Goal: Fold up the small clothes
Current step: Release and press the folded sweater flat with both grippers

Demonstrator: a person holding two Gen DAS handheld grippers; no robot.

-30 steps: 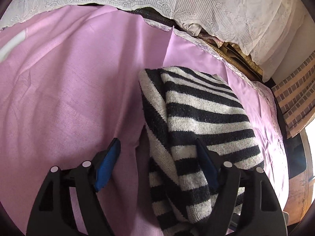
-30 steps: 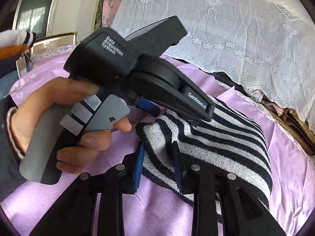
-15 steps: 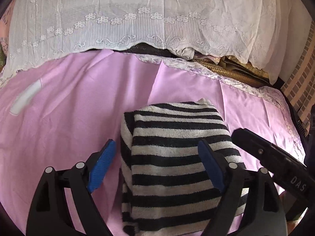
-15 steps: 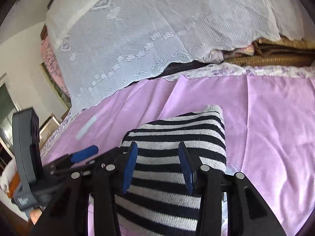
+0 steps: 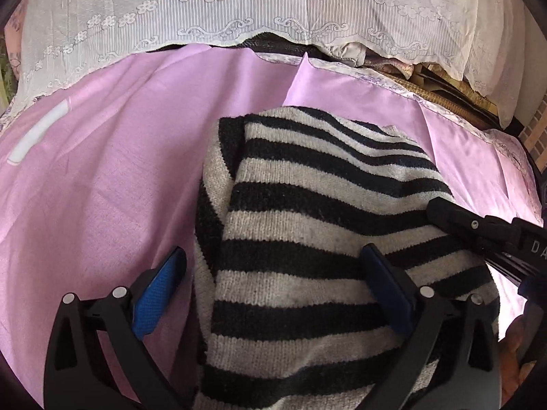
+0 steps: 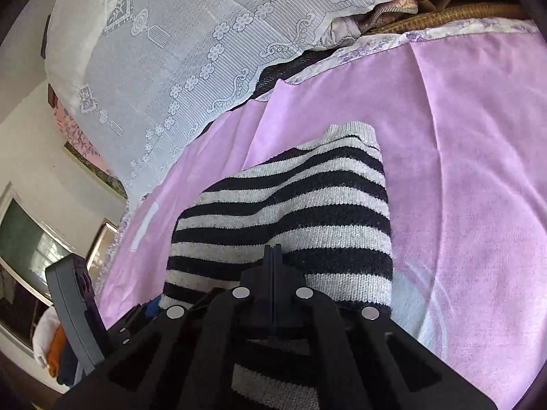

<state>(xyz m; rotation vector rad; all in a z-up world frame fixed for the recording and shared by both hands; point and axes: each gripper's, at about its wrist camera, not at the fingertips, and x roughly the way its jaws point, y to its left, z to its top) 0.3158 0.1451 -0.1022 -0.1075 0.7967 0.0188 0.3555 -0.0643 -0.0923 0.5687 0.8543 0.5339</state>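
The left gripper (image 5: pixel 273 290) has just spread its jaws wide; the folded striped sweater (image 5: pixel 307 225) lies between them, its left edge just inside the left pad, unpressed. The right gripper (image 6: pixel 273 256) has just closed, jaws together, tip over the sweater's near edge; whether knit is pinched I cannot tell. Bare pink bedsheet (image 5: pixel 102 171) spreads beyond, up to a lace cover (image 5: pixel 239 7)

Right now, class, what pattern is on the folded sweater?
Black and off-white horizontal stripes on the sweater; it shows best in the left wrist view.
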